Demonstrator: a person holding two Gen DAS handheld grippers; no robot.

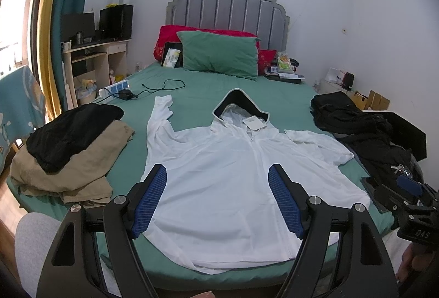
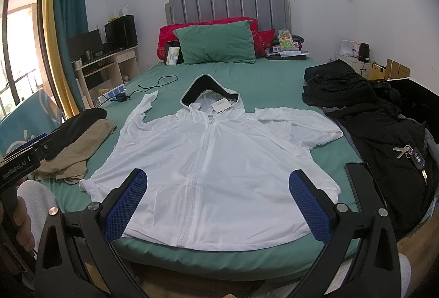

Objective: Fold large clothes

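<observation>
White hooded jacket lay spread flat, zipped, on green bed. Left gripper and right gripper hovered above hem, both spread wide, empty.

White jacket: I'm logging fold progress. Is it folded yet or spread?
Spread. The white jacket lies flat on the bed, zipper up, both sleeves out sideways, hood open at the top.

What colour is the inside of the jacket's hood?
Black inside the hood, with a pale rim; clearest in the right wrist view.
</observation>
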